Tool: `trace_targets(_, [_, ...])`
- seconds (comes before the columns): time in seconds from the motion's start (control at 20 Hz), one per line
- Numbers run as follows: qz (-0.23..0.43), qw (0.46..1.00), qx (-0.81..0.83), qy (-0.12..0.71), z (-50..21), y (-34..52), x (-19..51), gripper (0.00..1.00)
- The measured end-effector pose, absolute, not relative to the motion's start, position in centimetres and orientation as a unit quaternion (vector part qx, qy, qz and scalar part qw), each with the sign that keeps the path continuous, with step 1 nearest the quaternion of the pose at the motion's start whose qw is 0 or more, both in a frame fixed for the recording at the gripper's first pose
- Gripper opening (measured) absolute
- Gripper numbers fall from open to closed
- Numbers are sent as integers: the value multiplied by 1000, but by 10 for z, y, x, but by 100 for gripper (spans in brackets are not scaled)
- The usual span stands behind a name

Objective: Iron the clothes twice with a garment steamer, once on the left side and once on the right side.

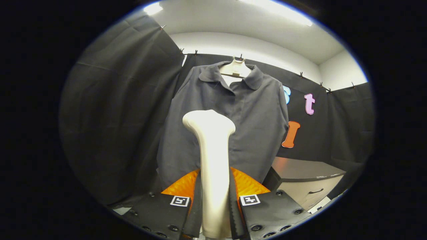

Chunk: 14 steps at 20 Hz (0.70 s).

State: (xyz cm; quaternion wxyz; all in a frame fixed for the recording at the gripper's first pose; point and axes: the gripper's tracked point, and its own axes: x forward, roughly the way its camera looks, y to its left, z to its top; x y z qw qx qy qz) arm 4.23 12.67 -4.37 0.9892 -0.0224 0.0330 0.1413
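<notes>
while held upright, steamer (213,166): pale cream handheld unit, handle stands straight up between the two fingers, wider rounded head at top, head sits in front of the shirt's lower front.
gripper (215,203): fingers closed in on the steamer handle, one each side, both pressing on it; gap only as wide as the handle; square marker tags on top of each finger.
fingers (272,208): flat plates w/ round screws, flanking the steamer handle left & right.
shirt (253,126): dark grey, collared, button front, hangs just beyond the steamer, facing the gripper; steamer head overlaps its left-centre panel in view, can't tell if touching or apart.
collar (255,78): rounded, spread open, above the steamer head.
hanger (235,70): pale, shows in the collar opening at top of shirt, hook goes up to the top edge of the cloth wall.
cabinet (307,181): low unit w/ dark top, light drawer front & dark handle, to the right of the shirt's hem, further back than the steamer.
cloth wall (120,116): black fabric behind & to both sides of the shirt, clipped along its top edge.
upper wall (233,45): white, above the cloth, behind the shirt.
ceiling light (283,15): bright strip overhead, above & beyond the shirt.
shirt hem: hidden behind the fingers & steamer handle, can't tell how it hangs.
</notes>
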Motion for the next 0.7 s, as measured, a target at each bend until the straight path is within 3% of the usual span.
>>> trace_targets(0.7, [77, 996, 47, -10, 18, 21, 40, 41])
